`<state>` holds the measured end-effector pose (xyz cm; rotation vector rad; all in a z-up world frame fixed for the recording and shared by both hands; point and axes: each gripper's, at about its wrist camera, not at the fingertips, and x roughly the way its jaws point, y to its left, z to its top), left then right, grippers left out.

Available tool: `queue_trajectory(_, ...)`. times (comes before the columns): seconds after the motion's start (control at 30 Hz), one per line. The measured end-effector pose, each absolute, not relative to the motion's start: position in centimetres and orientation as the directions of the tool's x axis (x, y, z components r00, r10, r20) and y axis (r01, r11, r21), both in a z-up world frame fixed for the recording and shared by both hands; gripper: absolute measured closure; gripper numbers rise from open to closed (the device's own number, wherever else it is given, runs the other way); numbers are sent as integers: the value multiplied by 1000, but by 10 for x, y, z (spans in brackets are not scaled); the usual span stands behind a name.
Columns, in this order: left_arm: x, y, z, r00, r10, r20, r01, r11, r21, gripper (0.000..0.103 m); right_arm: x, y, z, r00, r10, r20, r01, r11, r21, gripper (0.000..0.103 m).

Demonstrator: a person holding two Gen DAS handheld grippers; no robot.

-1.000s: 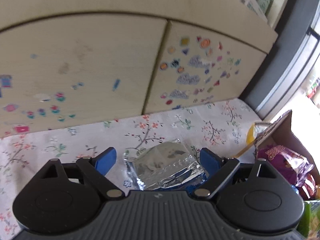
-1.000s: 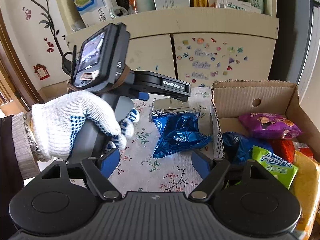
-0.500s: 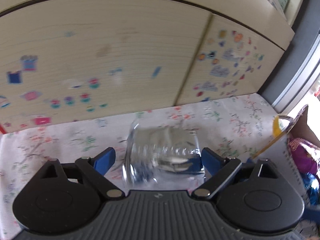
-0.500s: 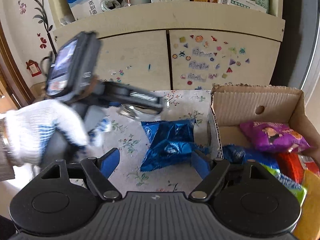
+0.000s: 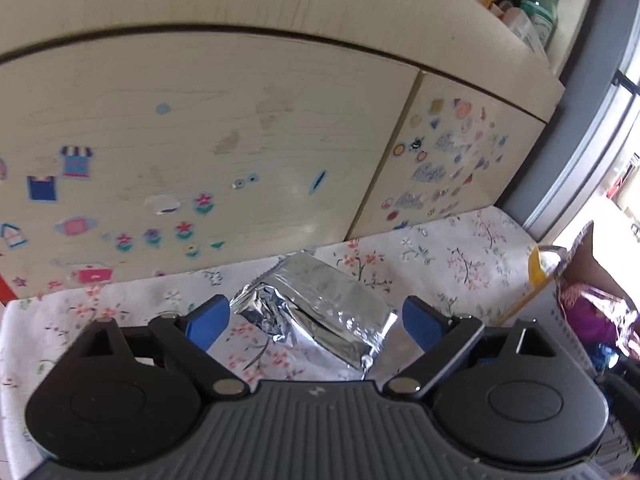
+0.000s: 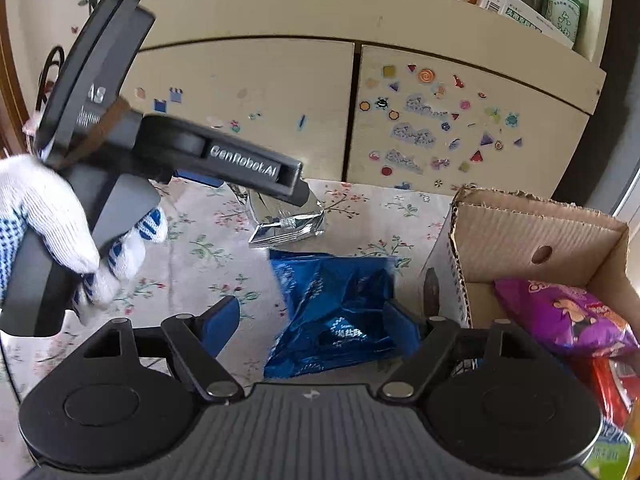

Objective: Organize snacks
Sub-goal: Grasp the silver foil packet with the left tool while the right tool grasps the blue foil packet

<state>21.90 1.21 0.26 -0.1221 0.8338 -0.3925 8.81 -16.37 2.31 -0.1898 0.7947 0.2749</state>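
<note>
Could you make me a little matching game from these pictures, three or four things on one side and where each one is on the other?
Things:
1. silver packet
2. blue bag
3. purple bag
4. stickers

Places:
A. on the cupboard door
B. inside the cardboard box
C. between the left gripper's open jaws
D. on the flowered cloth, between the right gripper's open jaws

Pairs: 1-C, 2-D, 3-B, 4-A

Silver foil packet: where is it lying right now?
The silver foil packet lies on the floral tablecloth near the stickered cabinet doors, just beyond the blue snack bag, between the open left gripper fingers, untouched.
</note>
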Motion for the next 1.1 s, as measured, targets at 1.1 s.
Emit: queue_trajectory(1.1,241,-23,-11,615,-237,-752,303,952,-52,10,100,-159,16,684,145,-715,-317,942,-112,35)
